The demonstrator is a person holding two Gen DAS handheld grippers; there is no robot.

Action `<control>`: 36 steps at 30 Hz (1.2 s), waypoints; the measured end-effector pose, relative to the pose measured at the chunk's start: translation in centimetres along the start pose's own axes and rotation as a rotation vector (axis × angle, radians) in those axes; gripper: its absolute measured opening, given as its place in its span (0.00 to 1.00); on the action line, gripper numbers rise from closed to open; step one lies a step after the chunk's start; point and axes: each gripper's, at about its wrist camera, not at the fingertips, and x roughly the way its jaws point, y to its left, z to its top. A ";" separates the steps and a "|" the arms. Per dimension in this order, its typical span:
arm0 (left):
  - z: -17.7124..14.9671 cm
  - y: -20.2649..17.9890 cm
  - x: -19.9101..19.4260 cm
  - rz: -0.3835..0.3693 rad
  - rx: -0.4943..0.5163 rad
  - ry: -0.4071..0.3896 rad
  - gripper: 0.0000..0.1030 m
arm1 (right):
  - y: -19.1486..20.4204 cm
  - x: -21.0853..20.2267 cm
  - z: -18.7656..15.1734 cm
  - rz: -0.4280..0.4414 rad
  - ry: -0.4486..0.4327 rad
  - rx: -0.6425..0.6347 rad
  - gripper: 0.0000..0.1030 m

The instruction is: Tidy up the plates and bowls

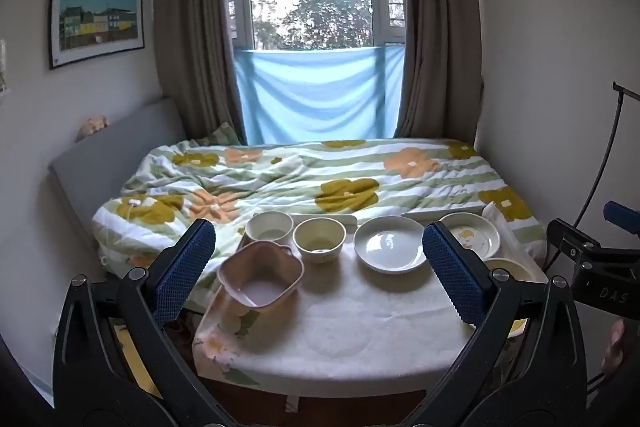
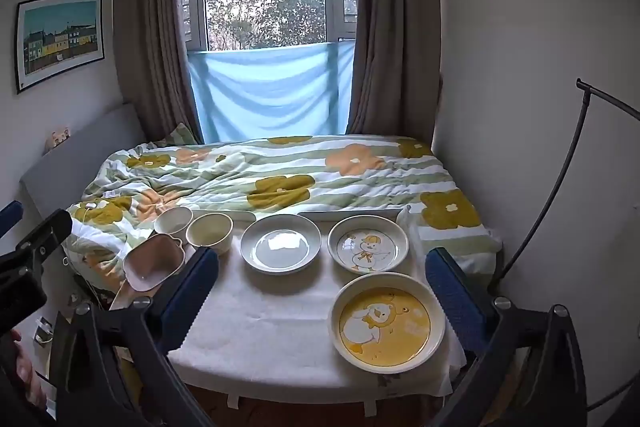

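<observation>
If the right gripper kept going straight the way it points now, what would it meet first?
Probably the plain white plate, which lies near the middle between the open right gripper fingers; the yellow bear plate sits nearer but off to the side. Depth is uncertain.

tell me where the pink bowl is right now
The pink bowl sits tilted at the table's left edge in both views, just in front of the two cream bowls, nearest the left gripper.
</observation>
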 end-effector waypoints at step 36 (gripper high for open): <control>-0.2 -0.7 0.0 0.004 -0.005 0.001 1.00 | -0.2 -0.1 0.0 0.005 0.005 0.000 1.00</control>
